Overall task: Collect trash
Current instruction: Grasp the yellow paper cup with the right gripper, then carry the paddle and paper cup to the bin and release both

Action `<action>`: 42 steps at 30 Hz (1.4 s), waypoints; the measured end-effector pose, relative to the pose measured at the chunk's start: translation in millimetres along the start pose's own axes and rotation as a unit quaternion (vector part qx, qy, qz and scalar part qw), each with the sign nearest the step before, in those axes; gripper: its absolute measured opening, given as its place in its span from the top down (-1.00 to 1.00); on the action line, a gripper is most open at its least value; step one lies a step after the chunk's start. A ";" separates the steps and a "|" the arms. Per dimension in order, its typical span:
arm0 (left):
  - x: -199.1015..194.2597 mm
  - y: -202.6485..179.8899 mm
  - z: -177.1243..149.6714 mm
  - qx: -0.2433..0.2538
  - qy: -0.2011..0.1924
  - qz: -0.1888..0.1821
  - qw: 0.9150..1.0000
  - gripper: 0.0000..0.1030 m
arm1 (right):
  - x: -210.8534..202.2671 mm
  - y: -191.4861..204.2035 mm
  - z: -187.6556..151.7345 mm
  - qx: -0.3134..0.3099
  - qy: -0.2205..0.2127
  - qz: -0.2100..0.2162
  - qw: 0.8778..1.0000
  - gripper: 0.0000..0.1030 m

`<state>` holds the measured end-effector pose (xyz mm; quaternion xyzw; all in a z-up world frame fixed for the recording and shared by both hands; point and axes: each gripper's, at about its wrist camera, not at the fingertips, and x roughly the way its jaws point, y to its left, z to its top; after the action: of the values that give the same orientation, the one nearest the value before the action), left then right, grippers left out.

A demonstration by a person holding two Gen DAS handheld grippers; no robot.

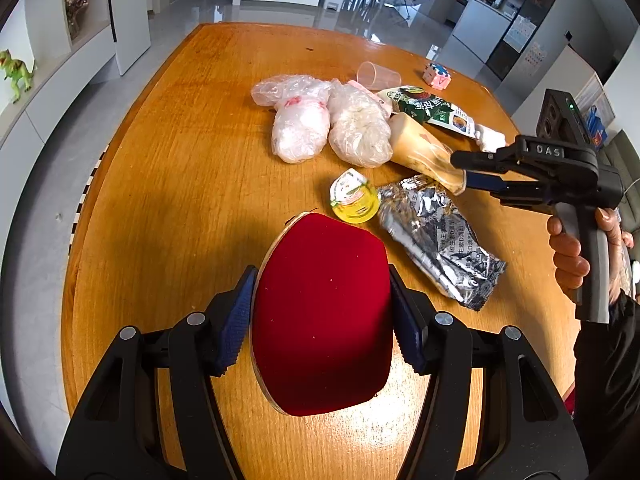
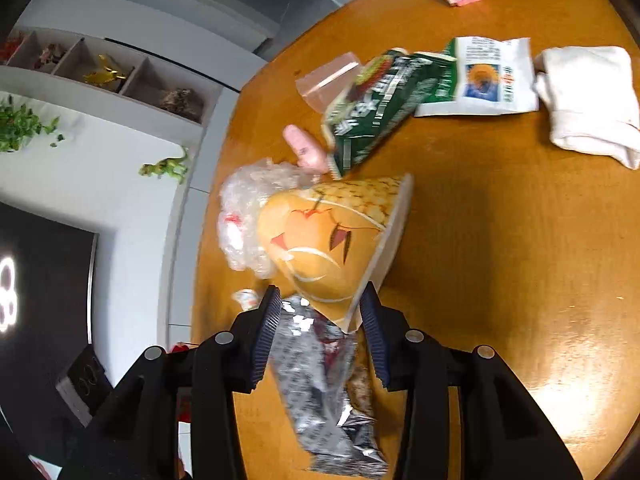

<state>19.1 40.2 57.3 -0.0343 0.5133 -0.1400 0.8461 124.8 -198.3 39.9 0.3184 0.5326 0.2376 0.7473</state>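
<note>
Trash lies in a heap on the round wooden surface [image 1: 168,168]. Two lumpy clear bags [image 1: 298,128] sit side by side. Next to them lies a tan paper cup [image 1: 424,152], tipped on its side. A green snack bag [image 1: 424,106] rests behind the cup, and a clear plastic cup [image 1: 378,75] lies on its side beyond that. A shiny silver wrapper [image 1: 436,236] lies nearer, with a small yellow tub [image 1: 354,196] touching its end. A pink block [image 1: 437,75] sits well apart, near the far edge. A white cloth [image 2: 588,100] lies beside the snack bag.

The left claw [image 1: 322,308] is pinching a red paddle [image 1: 322,312], one pad on each side, above the wood.

The right claw [image 2: 318,334] is at the wide rim of the paper cup. Its pads [image 2: 266,336] stand on either side of the rim, and the right pad looks to touch it. I cannot tell if it is pinching yet. The silver wrapper lies under this claw. A hand [image 1: 572,252] holds its grey handle.
</note>
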 end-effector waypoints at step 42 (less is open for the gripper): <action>-169.0 104.5 -144.5 -0.120 -0.118 0.066 0.984 -0.17 | 32.7 256.6 -230.6 -0.316 0.084 -0.068 0.943 0.89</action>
<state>-160.0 198.7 113.3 -0.1175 0.4237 -0.0162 0.8980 -87.3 51.4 152.8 0.0079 0.5108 0.3685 0.7766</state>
